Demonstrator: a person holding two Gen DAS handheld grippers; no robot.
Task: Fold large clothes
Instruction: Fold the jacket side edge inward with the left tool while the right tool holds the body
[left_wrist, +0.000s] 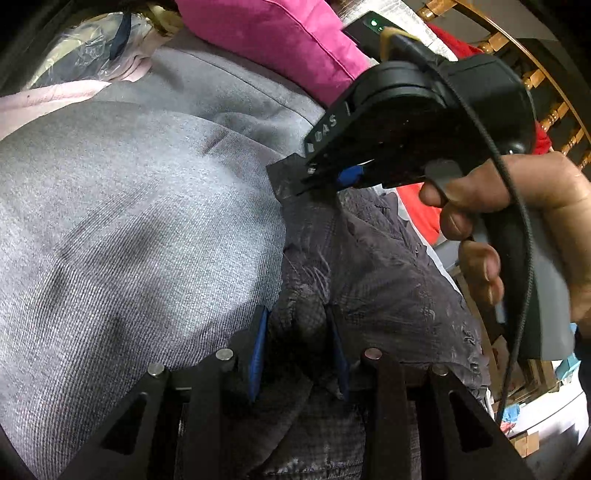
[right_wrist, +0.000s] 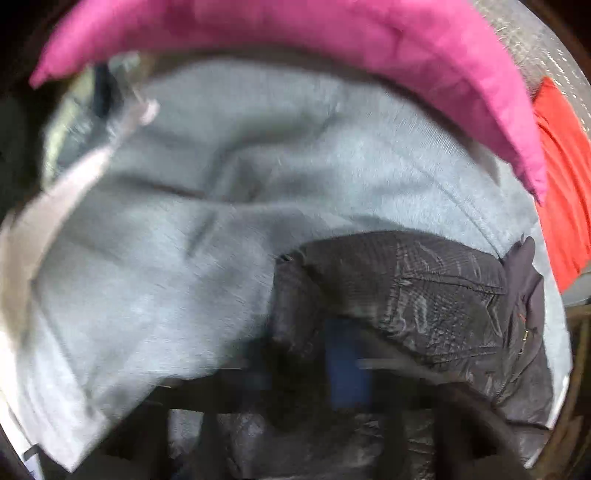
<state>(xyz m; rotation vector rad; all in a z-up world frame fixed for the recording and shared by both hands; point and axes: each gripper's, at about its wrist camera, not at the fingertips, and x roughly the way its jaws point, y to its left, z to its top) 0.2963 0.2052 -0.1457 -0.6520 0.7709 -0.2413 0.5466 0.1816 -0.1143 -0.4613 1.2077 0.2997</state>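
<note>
Left claw (left_wrist: 297, 332) is gripping bunched fold of dark garment (left_wrist: 384, 266), blue pads (left_wrist: 258, 343) pressing cloth from both sides. I'm seeing right claw (left_wrist: 314, 177) clenched on a corner of same garment, raised above it, a hand (left_wrist: 517, 221) squeezing its handle. Garment is lying on grey sheet (left_wrist: 129, 221), toward its right edge. Right wrist view is blurring; garment (right_wrist: 424, 295) is sitting low right there, sheet (right_wrist: 258, 166) spreading behind. Pink cushion (left_wrist: 280, 40) is resting at far edge, red cloth (right_wrist: 561, 184) lying at right.
</note>
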